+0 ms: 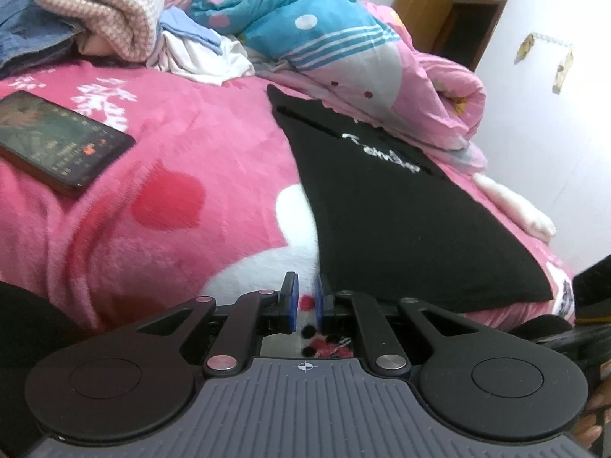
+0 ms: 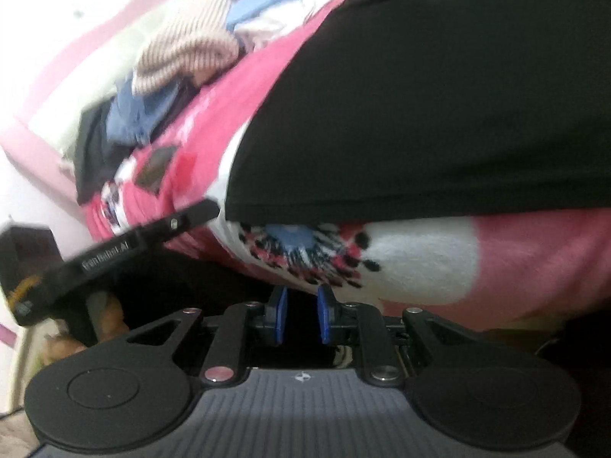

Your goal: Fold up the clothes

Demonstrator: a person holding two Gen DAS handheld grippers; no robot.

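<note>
**Around the bed**

A pink fleece blanket (image 1: 191,160) covers the bed; a dark phone (image 1: 57,141) lies on it, screen lit. Behind — a rolled quilt (image 1: 324,38), blue and pink. A brown wooden cabinet (image 1: 424,7) stands against the white wall (image 1: 553,133).

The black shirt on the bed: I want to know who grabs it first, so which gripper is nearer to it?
Left, by a little. The left gripper sits just beside the black shirt at its near left corner. The right gripper hangs below its hem, off the bed's edge.
</note>
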